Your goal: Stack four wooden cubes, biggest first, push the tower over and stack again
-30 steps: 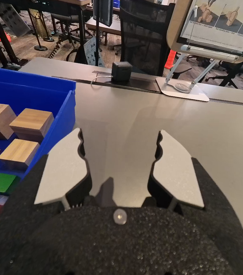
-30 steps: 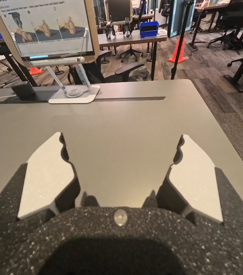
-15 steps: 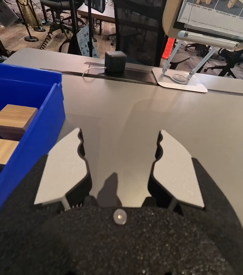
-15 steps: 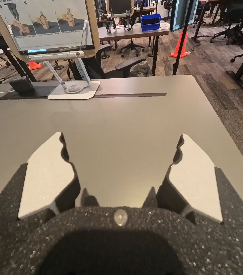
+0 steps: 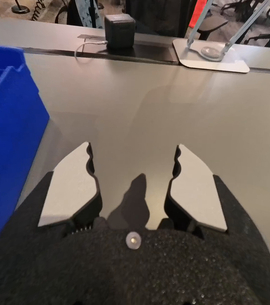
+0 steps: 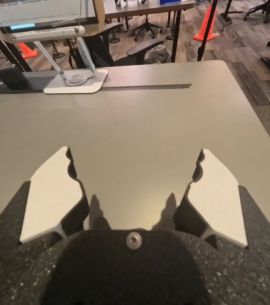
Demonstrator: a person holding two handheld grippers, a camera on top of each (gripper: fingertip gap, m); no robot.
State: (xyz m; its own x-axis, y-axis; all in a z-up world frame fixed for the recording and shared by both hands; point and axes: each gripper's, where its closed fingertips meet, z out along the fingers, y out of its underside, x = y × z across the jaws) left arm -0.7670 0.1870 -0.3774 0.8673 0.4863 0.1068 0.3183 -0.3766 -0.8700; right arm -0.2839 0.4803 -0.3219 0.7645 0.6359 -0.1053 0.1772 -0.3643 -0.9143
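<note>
No wooden cube shows in either view now. My left gripper (image 5: 133, 146) is open and empty, low over the grey table (image 5: 147, 107), just right of a blue bin (image 5: 10, 118) whose outer wall hides its inside. My right gripper (image 6: 135, 149) is open and empty, low over the same grey table (image 6: 131, 123), with bare tabletop between its fingers.
A black box with a white cable (image 5: 119, 31) sits at the table's back edge beside a silver stand base (image 5: 212, 57) that carries a tilted screen (image 6: 40, 14). The table's right edge (image 6: 253, 102) drops to the carpet. Chairs, desks and orange cones stand beyond.
Both grippers have moved down and forward toward the table. In the left wrist view the bin has slid left and the wooden cubes inside it have gone out of sight. Both stay open.
</note>
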